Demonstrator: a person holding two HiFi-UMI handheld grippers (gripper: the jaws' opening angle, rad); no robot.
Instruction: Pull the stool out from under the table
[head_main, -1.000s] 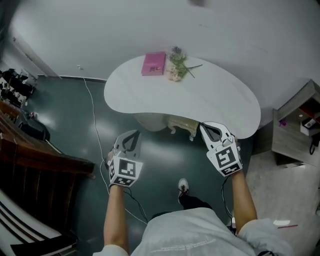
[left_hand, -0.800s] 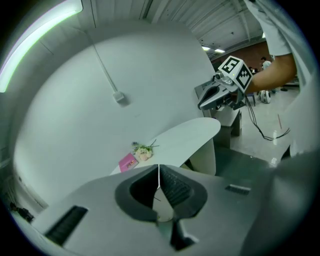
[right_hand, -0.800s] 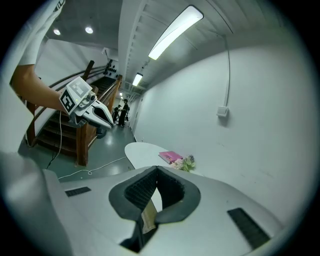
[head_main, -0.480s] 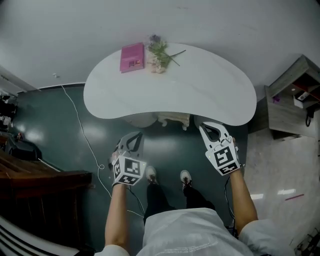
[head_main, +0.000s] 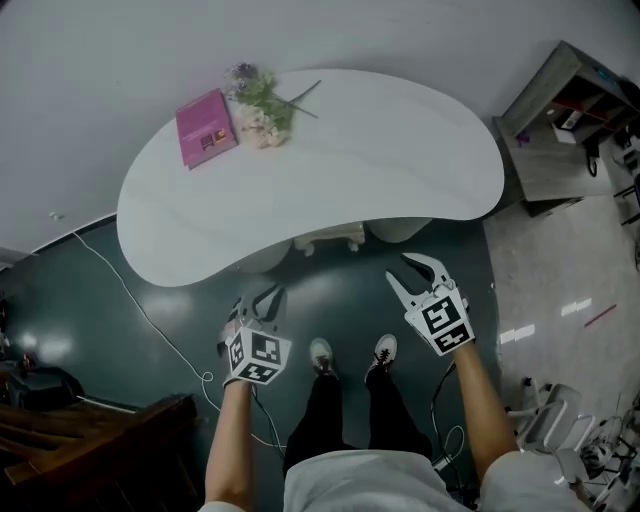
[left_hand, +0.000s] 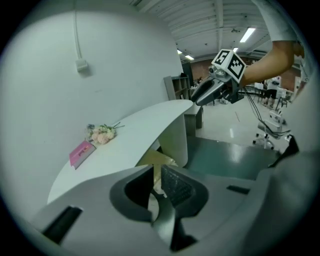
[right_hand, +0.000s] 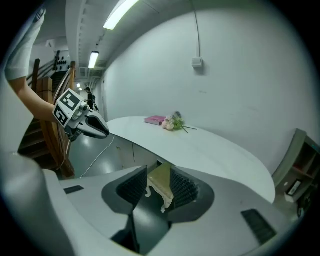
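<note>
The stool (head_main: 330, 240) sat tucked under the near edge of the table (head_main: 400, 170), about midway along it, with only its front rim and pale carved legs showing past the white top. It looked to be a stiff frame under a cushioned seat. It was probably too heavy for one claw to lift but able to slide on the smooth dark floor. The cushion would likely give under the pads, so the hard front rim or the top of a leg seemed the better hold, one claw toward each side so it would come out straight.

Left of the stool, and on the person's side of the table edge, the left gripper (head_main: 266, 295) hung above the floor, clenched with nothing in it. In the left gripper view the stool (left_hand: 157, 162) showed past the closed tips, well apart from them and under the tabletop.

Right of the stool, near the table edge but short of it, the right gripper (head_main: 400, 268) had its jaws released. They had just been opening, and nothing stood between the pads. In the right gripper view the stool's yellowish seat corner and carved trim (right_hand: 161, 180) lined up through the gap, but lay beyond the tips, not within them.
</note>
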